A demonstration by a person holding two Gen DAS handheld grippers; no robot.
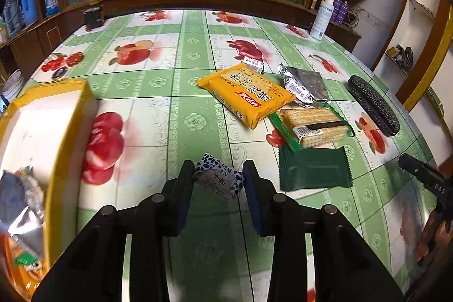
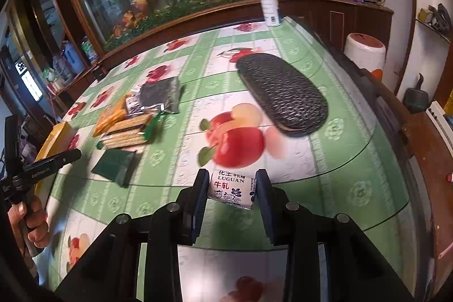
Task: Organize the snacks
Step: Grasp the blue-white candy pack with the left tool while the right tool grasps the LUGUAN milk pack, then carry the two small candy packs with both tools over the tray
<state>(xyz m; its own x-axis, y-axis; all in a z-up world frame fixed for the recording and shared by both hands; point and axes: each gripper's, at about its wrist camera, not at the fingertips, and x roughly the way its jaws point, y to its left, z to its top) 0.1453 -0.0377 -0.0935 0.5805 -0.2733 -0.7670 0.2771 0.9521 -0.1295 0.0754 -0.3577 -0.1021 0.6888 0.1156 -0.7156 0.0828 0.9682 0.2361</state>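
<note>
**Both grippers loaded with a nougat candy each; carry to box pending**

Left gripper: jaws pressed onto a small blue-and-white wrapped nougat, held skewed between the pads, clear of the tablecloth. Yellow-rimmed box sits just to its left, a few packets already inside.

Right gripper: jaws pinching a white nougat candy with red lettering, gripped across its short ends, squarely seated.

Left on the table: yellow biscuit pack, silver foil pouch, cracker sleeve, dark green sachet. Black textured case and spray bottle are probably not snacks.

Step in hand, as judged: deliver both candies to the box. Notes:
- Left candy is caught at an angle; keep pressure steady, avoid wrist jerks.
- Clear the box rim before releasing; drop low, over the open area.
- Send the left in first; the right has to cross the table.
</note>
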